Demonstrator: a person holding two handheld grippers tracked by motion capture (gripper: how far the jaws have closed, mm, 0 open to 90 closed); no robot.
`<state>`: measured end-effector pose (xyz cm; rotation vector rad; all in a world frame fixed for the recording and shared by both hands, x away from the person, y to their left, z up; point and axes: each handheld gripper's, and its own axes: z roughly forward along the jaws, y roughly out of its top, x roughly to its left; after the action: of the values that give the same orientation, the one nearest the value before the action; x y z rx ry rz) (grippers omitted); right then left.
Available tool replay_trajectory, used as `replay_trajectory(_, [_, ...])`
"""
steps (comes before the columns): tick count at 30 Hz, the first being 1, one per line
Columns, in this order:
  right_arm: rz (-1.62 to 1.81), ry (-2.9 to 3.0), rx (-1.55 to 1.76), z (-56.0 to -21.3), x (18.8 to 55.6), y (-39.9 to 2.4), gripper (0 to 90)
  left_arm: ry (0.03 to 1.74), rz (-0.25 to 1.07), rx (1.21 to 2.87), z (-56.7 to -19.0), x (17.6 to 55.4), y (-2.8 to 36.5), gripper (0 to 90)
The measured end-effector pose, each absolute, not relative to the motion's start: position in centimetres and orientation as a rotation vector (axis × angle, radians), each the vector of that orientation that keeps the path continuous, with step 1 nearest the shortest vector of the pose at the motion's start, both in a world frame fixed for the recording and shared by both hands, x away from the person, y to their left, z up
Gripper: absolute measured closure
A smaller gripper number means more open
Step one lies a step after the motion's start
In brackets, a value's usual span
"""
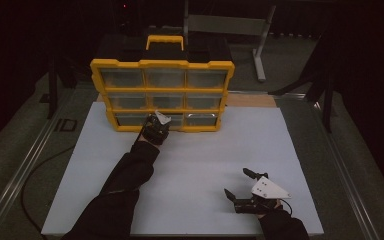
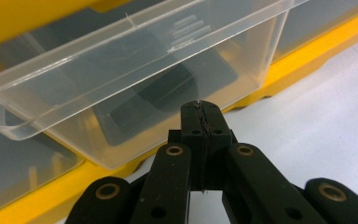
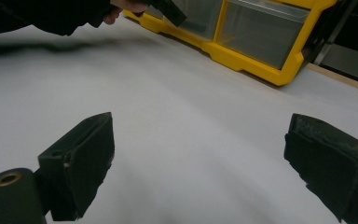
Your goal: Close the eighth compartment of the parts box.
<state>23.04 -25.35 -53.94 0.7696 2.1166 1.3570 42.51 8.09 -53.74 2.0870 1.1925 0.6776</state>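
Hand-held gripper [image 3: 200, 163] jaws wide apart, white table [image 3: 191, 107], yellow drawer organiser [image 3: 256, 51]

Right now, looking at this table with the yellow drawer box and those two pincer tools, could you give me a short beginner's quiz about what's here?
1. True or false: the left gripper has its jaws pressed together.
2. How many rows of clear drawers does the yellow organizer have: A two, B three, C five?
3. Fill in: the right gripper sits over the white ____, jaws apart.

Key: 1 true, and it sits at a pulled-out clear drawer in the bottom row. 2 B. 3 board.
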Motion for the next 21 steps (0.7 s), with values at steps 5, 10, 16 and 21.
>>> replay_trajectory(5, [1.358,2.116,0.769,-53.92,23.03,-25.37,8.6,1.199,0.682,2.084,-53.74,42.78,8.06,90.0])
replay_trajectory(10, [1.358,2.116,0.77,-53.93,23.03,-25.37,8.6,1.203,0.689,2.076,-53.86,43.04,8.06,90.0])
replay_trajectory(16, [1.36,2.117,0.771,-53.94,23.03,-25.38,8.6,1.204,0.694,2.078,-53.92,43.27,7.98,90.0])
replay_trajectory(21, [1.361,2.117,0.775,-53.94,23.02,-25.4,8.6,1.204,0.7,2.084,-53.88,43.55,7.84,90.0])
